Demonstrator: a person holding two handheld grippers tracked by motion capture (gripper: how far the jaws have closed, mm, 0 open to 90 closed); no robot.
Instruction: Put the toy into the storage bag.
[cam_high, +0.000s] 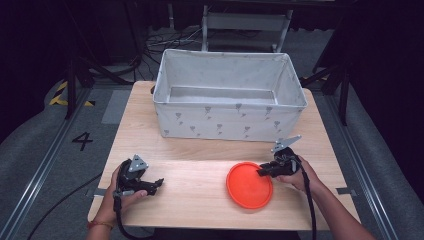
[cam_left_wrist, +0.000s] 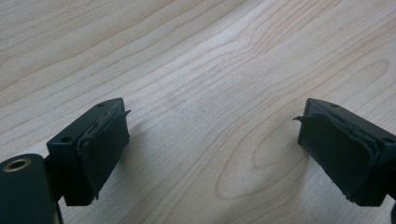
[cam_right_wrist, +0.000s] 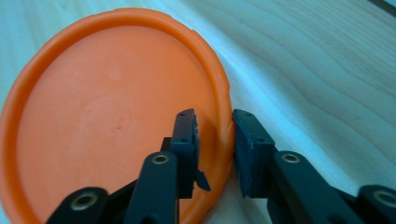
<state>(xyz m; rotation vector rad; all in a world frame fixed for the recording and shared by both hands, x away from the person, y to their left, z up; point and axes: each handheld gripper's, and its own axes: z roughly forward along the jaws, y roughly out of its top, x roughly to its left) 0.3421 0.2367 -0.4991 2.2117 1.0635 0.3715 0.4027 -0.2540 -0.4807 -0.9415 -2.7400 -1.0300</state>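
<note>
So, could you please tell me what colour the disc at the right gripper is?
The disc is plain orange; the right gripper view shows it best.

Disc (cam_high: 248, 186): plain bright orange
Table (cam_high: 200, 175): pale wood with fine grain lines
Fabric bin (cam_high: 227, 122): white, scattered small grey motifs
Left gripper (cam_high: 155, 184): black
Right gripper (cam_high: 262, 171): black, grey plate on top
Floor marking (cam_high: 82, 140): black numeral 4 on grey

orange disc (cam_right_wrist: 116, 116) cut off below
</note>
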